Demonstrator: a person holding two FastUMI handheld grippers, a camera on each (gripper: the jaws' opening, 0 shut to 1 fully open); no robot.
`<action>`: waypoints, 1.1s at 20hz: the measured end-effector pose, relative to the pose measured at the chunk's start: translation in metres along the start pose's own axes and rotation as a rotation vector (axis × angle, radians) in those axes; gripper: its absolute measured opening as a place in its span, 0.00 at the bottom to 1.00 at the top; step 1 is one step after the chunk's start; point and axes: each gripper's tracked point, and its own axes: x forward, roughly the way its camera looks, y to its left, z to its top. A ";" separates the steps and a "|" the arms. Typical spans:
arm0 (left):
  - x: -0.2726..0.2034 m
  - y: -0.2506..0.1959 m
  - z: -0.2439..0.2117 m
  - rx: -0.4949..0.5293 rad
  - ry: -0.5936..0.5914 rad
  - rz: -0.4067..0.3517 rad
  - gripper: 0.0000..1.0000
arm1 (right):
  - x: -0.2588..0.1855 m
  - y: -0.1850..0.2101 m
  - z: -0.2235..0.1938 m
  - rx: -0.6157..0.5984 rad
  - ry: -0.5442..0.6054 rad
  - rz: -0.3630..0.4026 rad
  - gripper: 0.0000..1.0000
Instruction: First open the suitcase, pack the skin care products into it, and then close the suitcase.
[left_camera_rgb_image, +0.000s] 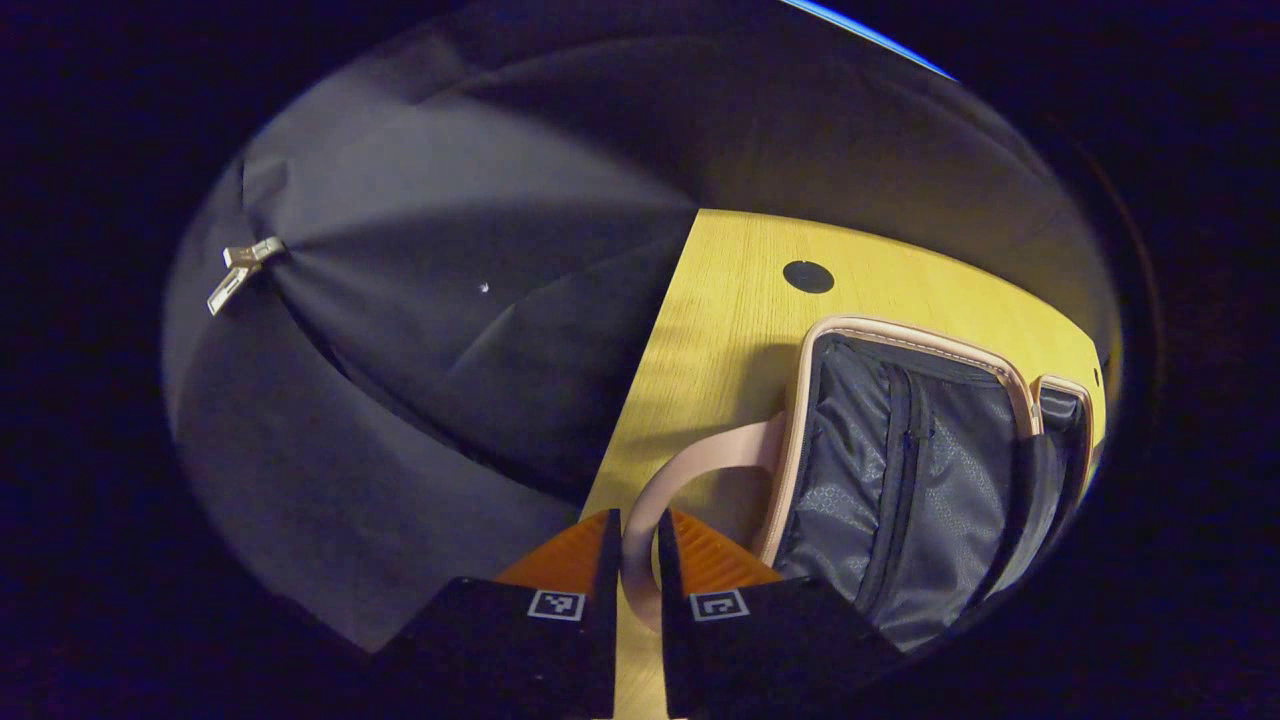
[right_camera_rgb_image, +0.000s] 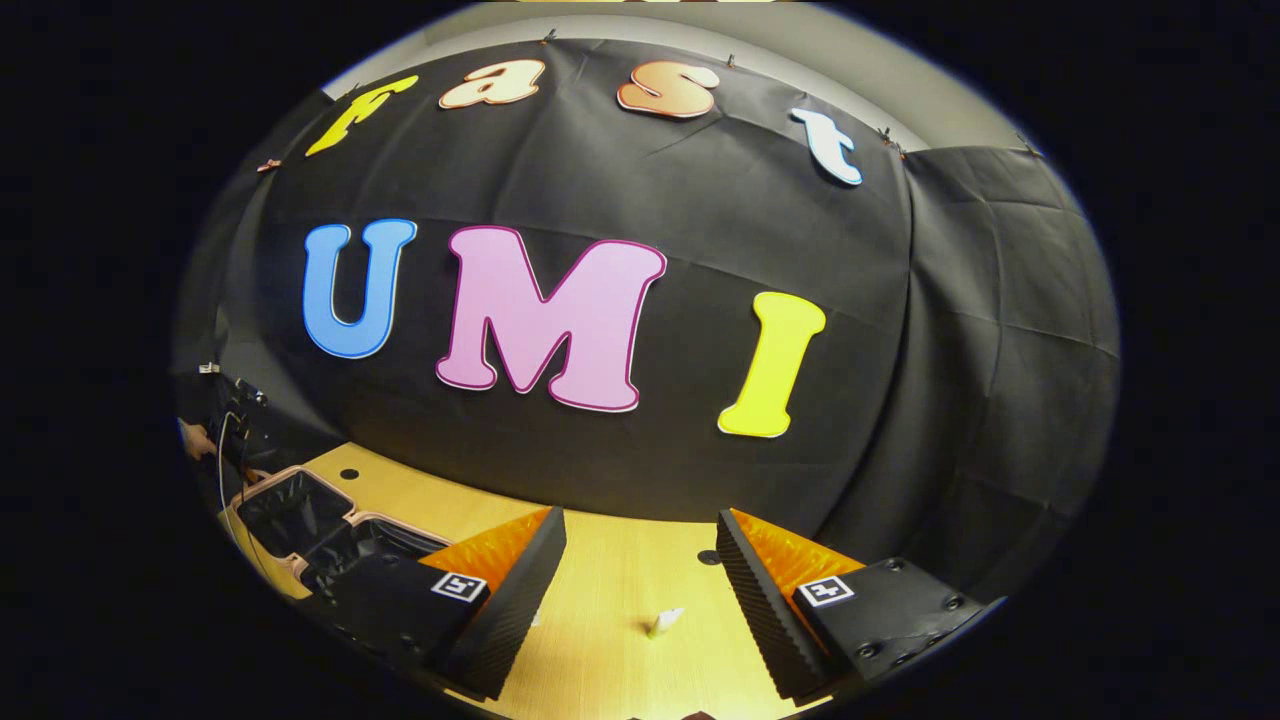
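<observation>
In the left gripper view the pink suitcase (left_camera_rgb_image: 900, 470) lies open on the wooden table (left_camera_rgb_image: 720, 300), showing its grey zipped lining. Its pink loop handle (left_camera_rgb_image: 700, 462) curves back between my fingers, and my left gripper (left_camera_rgb_image: 637, 560) is shut on it. In the right gripper view my right gripper (right_camera_rgb_image: 640, 590) stands open above the table (right_camera_rgb_image: 610, 560), nothing between its fingers. A small white skin care item (right_camera_rgb_image: 665, 622) lies on the table between them, a little ahead. The open suitcase (right_camera_rgb_image: 300, 520) sits far left, with a hand (right_camera_rgb_image: 193, 440) beside it.
The table's left edge drops off to black cloth (left_camera_rgb_image: 420, 330) close beside the handle. A round black grommet (left_camera_rgb_image: 808, 276) sits in the tabletop beyond the suitcase, and two more (right_camera_rgb_image: 349, 473) (right_camera_rgb_image: 707, 556) near the back wall. A cable (right_camera_rgb_image: 225, 440) hangs by the hand.
</observation>
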 end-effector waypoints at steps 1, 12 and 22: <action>-0.002 0.003 0.006 0.001 -0.024 -0.003 0.29 | 0.001 0.000 -0.002 0.011 0.006 -0.004 0.96; -0.282 -0.175 0.109 0.061 -0.722 -0.435 0.96 | 0.014 -0.025 0.001 0.004 -0.110 -0.043 0.96; -0.354 -0.502 -0.038 0.322 -0.525 -0.824 0.96 | 0.016 -0.045 -0.033 0.018 -0.089 0.031 0.96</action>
